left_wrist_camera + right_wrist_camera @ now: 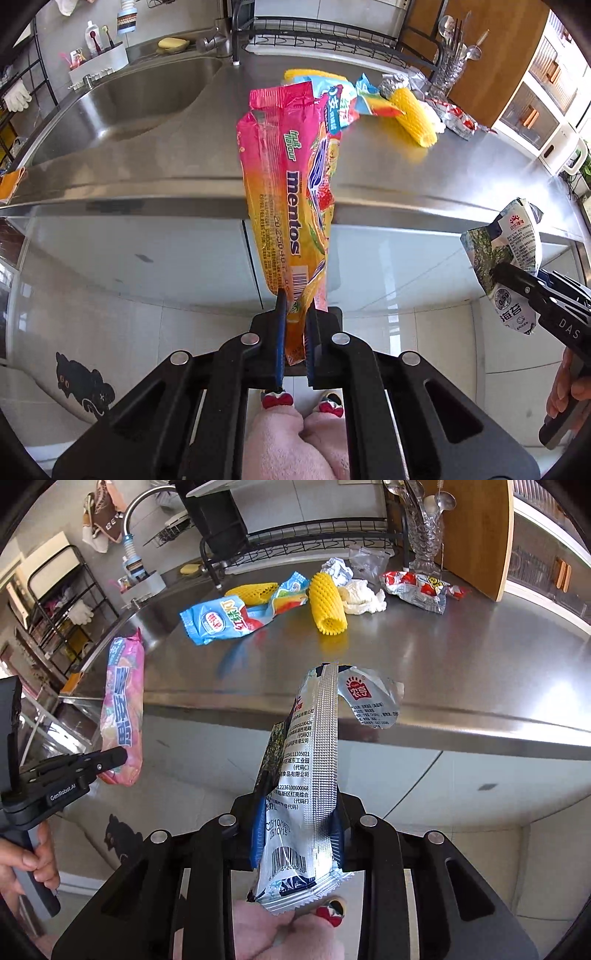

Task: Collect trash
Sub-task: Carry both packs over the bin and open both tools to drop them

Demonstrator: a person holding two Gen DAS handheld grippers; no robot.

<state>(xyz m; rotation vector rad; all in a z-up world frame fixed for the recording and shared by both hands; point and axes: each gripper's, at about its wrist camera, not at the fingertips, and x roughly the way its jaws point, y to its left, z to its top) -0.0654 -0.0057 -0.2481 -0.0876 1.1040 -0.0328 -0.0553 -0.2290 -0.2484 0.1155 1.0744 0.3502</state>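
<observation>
My left gripper (295, 306) is shut on a pink and orange Mentos wrapper (291, 192) and holds it up in front of the steel counter's (177, 158) edge. The wrapper also shows in the right wrist view (123, 709). My right gripper (297, 812) is shut on a silver and blue snack wrapper (314, 760), held off the counter's front edge. That wrapper shows at the right of the left wrist view (508, 258). More trash lies on the counter: a blue wrapper (221, 622), a yellow foam net (327, 603), crumpled tissue (364, 596) and a red and silver bag (419, 589).
A sink (122, 103) is set in the counter at the left. A black dish rack (295, 535) and a glass utensil holder (424, 535) stand at the back. A wooden board (476, 531) leans at the back right. White cabinet fronts (166, 254) lie below the counter.
</observation>
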